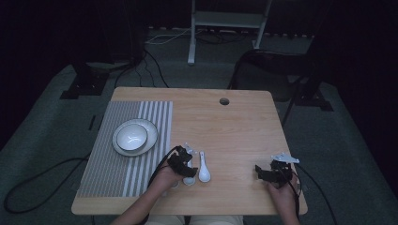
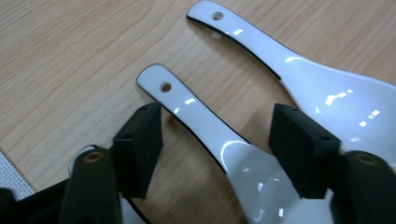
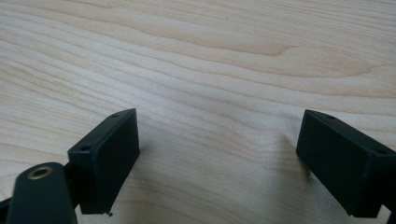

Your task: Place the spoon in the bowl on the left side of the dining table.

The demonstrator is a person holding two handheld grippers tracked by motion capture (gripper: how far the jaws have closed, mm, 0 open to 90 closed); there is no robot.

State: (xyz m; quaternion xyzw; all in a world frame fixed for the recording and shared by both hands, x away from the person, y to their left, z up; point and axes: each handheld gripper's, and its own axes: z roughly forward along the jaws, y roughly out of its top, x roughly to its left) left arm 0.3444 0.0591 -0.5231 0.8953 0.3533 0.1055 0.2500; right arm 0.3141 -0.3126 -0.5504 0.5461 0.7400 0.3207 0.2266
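I have the left gripper (image 2: 217,144) set down over the nearer spoon (image 2: 219,140), low in the middle of the high view, just right of the striped placemat (image 1: 110,159). Its jaws stand wide, one on each side of the spoon where the handle runs into the scoop, and neither pad touches it yet. So I judge this to be the reach before the pickup. The next move calls for closing the jaws squarely on that narrow neck; the glazed ceramic looks slippery, so a centred grip matters. A second spoon (image 2: 299,74) lies just beside the first, toward the upper right of the left gripper view, near enough that the right-hand jaw could brush it as it closes.

The right gripper (image 3: 219,158) rests at the lower right of the table (image 1: 244,122), jaws wide over bare wood, holding nothing.

On the placemat a white bowl (image 1: 132,136) sits on a plate (image 1: 149,140). The bowl looks empty, though the dim high view leaves me unsure.
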